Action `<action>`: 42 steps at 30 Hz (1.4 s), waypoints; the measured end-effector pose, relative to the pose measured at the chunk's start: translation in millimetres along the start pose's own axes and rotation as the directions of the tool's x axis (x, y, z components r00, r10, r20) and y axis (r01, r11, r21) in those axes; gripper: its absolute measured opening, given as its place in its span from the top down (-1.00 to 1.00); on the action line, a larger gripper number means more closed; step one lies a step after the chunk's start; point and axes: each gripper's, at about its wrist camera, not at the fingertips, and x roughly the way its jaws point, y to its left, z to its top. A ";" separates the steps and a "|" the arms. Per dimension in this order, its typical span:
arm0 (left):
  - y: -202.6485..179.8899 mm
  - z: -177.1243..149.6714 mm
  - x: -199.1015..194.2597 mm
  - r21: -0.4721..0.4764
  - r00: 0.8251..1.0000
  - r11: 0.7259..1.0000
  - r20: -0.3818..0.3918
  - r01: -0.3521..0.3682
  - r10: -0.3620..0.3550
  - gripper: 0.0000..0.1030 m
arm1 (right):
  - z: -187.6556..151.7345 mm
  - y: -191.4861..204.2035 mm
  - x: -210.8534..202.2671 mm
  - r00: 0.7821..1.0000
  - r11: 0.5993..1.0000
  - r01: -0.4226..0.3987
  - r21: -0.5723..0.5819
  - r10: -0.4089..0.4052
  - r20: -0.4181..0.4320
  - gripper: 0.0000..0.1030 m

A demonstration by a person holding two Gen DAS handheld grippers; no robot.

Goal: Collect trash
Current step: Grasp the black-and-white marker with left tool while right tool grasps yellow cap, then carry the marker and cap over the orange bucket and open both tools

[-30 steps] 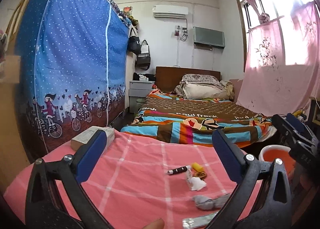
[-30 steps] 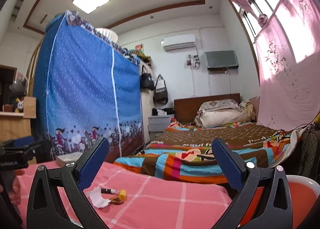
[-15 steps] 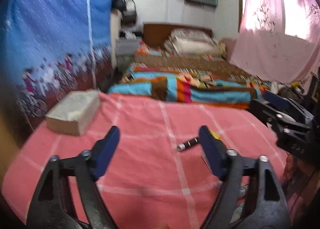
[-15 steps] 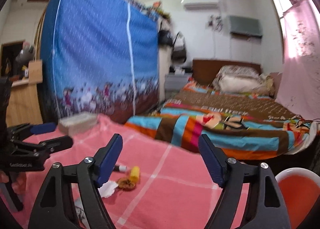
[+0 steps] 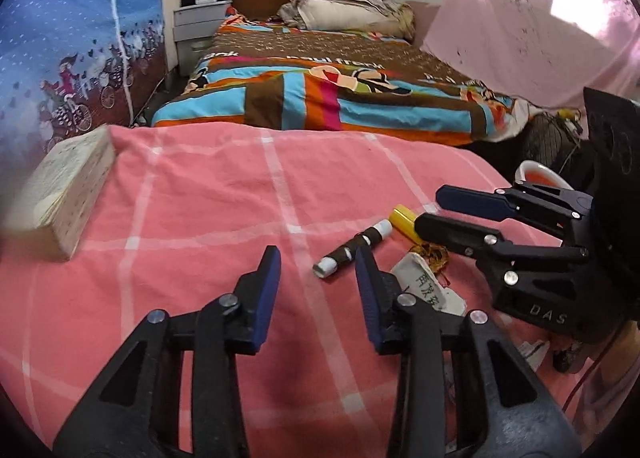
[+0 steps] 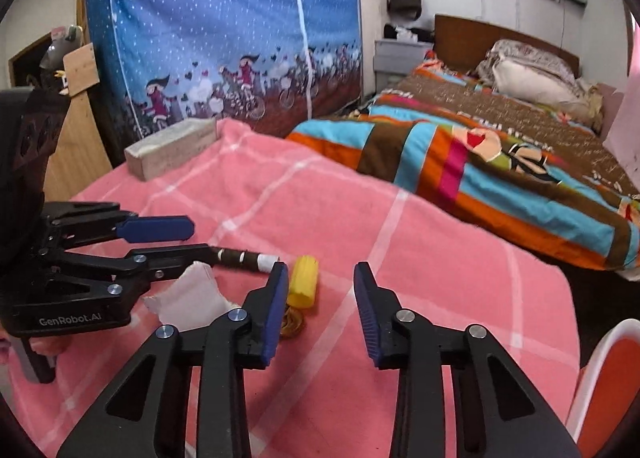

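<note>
Trash just ahead of L gripper

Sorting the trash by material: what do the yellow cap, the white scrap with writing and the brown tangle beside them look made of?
Yellow cap: likely plastic, smooth, ribbed and evenly coloured. White scrap: probably paper or thin wrapper, since it is crumpled, matte and printed with characters. Brown tangle: seemingly thread or thin rubber band, fine looping strands; too small to tell for sure.
</note>
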 end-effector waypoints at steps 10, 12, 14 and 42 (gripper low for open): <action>-11.2 3.9 10.5 0.079 0.999 0.997 -0.053 0.017 -0.012 0.62 | -0.6 -1.8 11.3 0.997 0.999 -0.042 0.015 0.043 -0.062 0.63; -17.1 3.2 10.5 0.111 0.998 0.994 -0.058 0.017 -0.011 0.74 | -0.4 0.3 11.6 0.997 0.999 -0.046 0.004 0.046 -0.063 0.71; -20.7 2.6 9.8 0.137 0.998 0.991 -0.057 0.007 0.000 0.76 | -1.0 2.1 11.3 0.997 0.999 -0.040 -0.005 0.040 -0.062 0.73; -57.5 -8.4 -91.2 0.025 0.864 0.990 0.492 -0.137 0.108 0.77 | -19.0 -1.2 -107.2 0.848 0.992 0.108 0.062 -0.124 0.516 0.73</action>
